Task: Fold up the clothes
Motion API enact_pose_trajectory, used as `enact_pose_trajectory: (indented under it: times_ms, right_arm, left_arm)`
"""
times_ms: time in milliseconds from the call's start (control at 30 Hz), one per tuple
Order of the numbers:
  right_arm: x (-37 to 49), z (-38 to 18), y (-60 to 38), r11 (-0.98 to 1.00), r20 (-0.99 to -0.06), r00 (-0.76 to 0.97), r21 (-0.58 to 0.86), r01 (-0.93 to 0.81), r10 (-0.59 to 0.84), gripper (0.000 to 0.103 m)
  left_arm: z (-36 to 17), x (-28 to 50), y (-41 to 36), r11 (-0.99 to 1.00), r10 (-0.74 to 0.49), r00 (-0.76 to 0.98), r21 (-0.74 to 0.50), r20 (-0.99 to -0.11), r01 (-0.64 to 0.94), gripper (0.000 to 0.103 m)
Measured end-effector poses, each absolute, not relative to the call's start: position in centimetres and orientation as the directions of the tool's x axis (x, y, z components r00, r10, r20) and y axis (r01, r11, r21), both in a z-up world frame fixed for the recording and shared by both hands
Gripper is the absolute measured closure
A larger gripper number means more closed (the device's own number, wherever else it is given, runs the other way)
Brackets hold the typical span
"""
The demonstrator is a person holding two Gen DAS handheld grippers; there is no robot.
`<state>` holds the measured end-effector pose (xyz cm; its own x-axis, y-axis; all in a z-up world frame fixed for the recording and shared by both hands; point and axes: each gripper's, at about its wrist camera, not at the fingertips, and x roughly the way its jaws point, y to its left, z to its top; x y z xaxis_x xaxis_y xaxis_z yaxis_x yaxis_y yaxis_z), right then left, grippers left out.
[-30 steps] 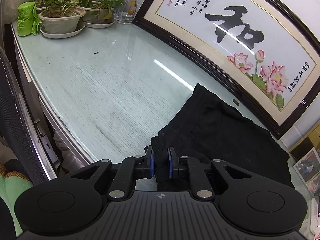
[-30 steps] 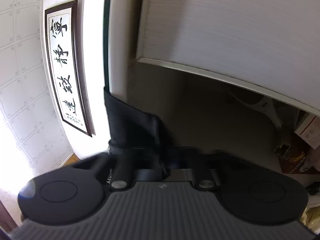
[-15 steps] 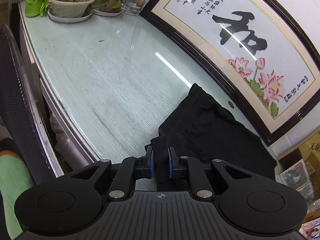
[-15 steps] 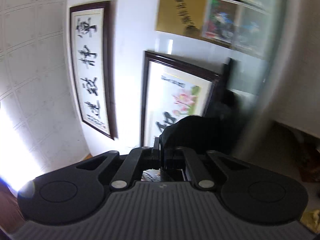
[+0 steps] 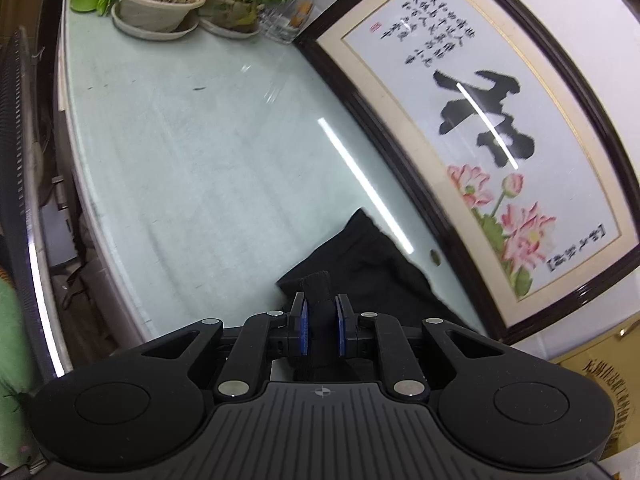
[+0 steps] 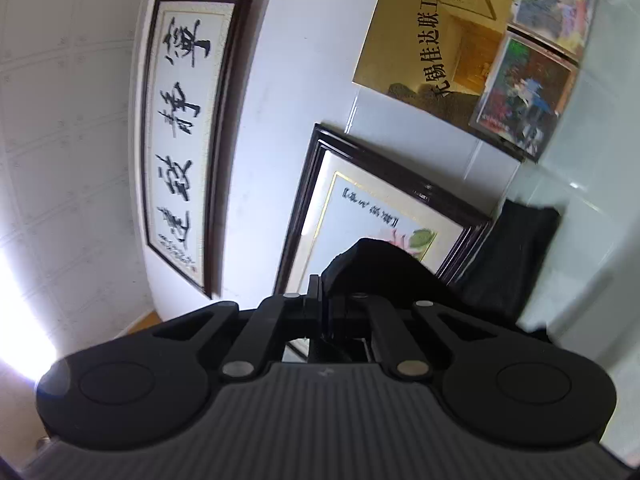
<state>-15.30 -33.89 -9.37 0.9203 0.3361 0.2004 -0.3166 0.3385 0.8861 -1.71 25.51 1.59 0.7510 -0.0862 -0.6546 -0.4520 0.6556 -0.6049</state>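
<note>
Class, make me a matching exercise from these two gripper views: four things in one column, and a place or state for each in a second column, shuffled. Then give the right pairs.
Things
1. left gripper
2. black garment
3. potted plants
4. lotus picture

Places or states
A. at the far end of the glass table top
B. shut on a fold of black cloth
C. leaning against the wall along the table's edge
D. partly lying on the table, pinched at two points

Pairs: 1-B, 2-D, 3-A, 4-C. The second pinch is the right gripper, seen in its own view.
</note>
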Motion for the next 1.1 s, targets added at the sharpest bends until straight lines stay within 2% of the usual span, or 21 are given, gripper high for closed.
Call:
enact_pose_trajectory:
  times_ms: [333, 567, 833, 1000, 1100]
  right_arm:
    - [-6.4, -5.3, -35.1, 0.407, 0.137, 0.945, 0.877, -0.255, 0.296, 0.100]
    - [-1.1, -5.8, -36.3, 0.370, 0.034, 0.968, 0.920, -0.127, 0.248, 0.100]
    - [7.1, -6.3, -37.6, 0.345, -0.034, 0.958, 0.936, -0.069, 0.284, 0.100]
    - [13.6, -8.5, -37.8, 0.367, -0.139, 0.940, 0.930, 0.016, 0.311, 0.100]
    - [17.2, -10.9, -38.1, 0.423, -0.268, 0.922, 0.897, 0.132, 0.279, 0.098]
  left_arm:
    - [4.6, 4.4, 24.2, 0.605, -0.053, 0.776, -0.638, -0.629, -0.476, 0.090]
    - [4.9, 8.5, 23.6, 0.568, -0.014, 0.756, -0.628, -0.654, -0.533, 0.090]
    - [4.1, 13.3, 22.7, 0.520, 0.064, 0.726, -0.598, -0.685, -0.610, 0.090]
    - [2.7, 17.7, 22.9, 0.523, 0.086, 0.692, -0.559, -0.717, -0.644, 0.087]
    - [2.1, 19.6, 22.9, 0.526, 0.071, 0.703, -0.572, -0.707, -0.629, 0.076]
